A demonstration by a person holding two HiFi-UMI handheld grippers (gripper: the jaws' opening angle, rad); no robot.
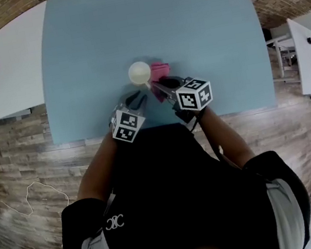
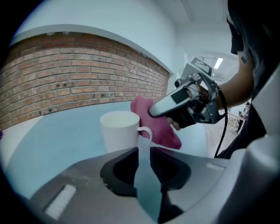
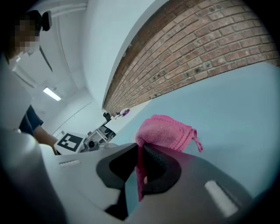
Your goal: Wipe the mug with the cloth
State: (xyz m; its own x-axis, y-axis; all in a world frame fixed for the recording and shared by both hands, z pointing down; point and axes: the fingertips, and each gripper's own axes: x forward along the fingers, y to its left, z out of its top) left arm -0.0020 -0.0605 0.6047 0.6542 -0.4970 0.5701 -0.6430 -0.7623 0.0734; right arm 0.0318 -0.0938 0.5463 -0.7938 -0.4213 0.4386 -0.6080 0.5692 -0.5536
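Left gripper: 2 dark, smooth jaws stand apart with a narrow gap. Only the pale blue table shows through the gap, and nothing is pinched. Its grey moulded body looks matte, and the cube with black-and-white square markers sits at the rear. The mug stands upright on the table just past the jaw tips, slightly left of the gap and clear of the pads. It is a plain white cylinder, glossy like glazed ceramic, with an open round mouth. Its 1 loop handle points right, toward the cloth, and lines up almost with the gap between the left jaws. In the head view the mug sits near the table's middle, toward the near edge, just ahead of both grippers. The cloth is pink, soft and nubbly like terry towelling, bunched into a rounded wad with a stitched hem and a small loop hanging at 1 corner. It hangs at the mug's right side by the handle. It is either touching the mug or just beside it, and I cannot tell which. Right gripper: the ribbed black pads are clamped on a fold of the cloth. Most of the wad bulges beyond the tips, and a thin strip trails down between the jaws. Its marker cube faces up. The table surface is flat, even and unmarked. A red-brown brick wall runs behind its far edge.
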